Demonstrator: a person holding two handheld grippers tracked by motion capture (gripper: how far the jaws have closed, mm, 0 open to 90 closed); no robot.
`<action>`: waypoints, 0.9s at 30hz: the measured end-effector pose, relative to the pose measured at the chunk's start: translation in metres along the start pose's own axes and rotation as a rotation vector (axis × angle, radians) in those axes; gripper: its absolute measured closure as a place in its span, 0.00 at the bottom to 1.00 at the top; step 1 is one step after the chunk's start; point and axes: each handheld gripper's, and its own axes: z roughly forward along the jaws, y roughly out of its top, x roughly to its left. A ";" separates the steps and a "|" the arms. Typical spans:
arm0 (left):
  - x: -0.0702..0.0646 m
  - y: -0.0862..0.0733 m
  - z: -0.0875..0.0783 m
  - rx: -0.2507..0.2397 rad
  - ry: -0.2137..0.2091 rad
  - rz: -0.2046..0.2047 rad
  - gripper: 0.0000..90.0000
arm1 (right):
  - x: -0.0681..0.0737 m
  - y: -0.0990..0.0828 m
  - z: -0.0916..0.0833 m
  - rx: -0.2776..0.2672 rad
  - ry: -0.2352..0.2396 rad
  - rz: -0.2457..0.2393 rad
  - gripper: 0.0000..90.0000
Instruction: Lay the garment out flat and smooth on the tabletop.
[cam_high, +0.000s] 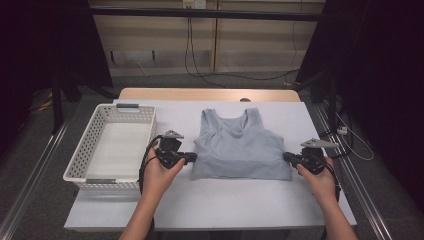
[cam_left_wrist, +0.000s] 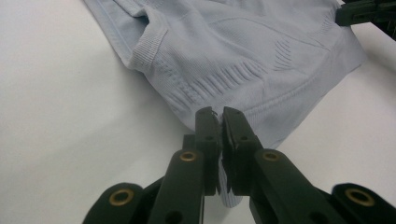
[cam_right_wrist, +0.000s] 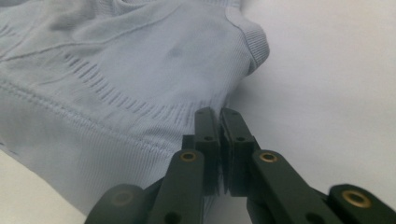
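Observation:
A light blue-grey sleeveless top (cam_high: 235, 145) lies flat on the white table (cam_high: 210, 200), straps toward the far side. My left gripper (cam_high: 193, 158) is at the top's lower left side edge. In the left gripper view its jaws (cam_left_wrist: 219, 112) are shut on the ribbed hem of the top (cam_left_wrist: 243, 51), with cloth showing between them. My right gripper (cam_high: 286, 157) is at the lower right side edge. In the right gripper view the right gripper (cam_right_wrist: 218, 112) is shut on the edge of the top (cam_right_wrist: 116, 70). The right gripper (cam_left_wrist: 369, 11) also shows far off in the left gripper view.
A white perforated basket (cam_high: 84, 150) stands at the table's left side, close to my left hand, with nothing in it. Bare white table runs along the front edge. Metal rails flank the table, and cables lie on the floor behind it.

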 end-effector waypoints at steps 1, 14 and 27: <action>0.001 0.000 0.000 0.002 -0.004 -0.001 0.95 | 0.000 -0.001 0.002 0.002 -0.002 -0.006 0.97; 0.004 -0.006 0.010 0.035 0.020 -0.004 0.95 | 0.007 -0.002 0.010 0.018 -0.047 -0.114 0.86; 0.002 -0.006 0.010 0.038 0.027 -0.004 0.95 | 0.030 0.009 0.005 -0.059 0.031 -0.146 0.59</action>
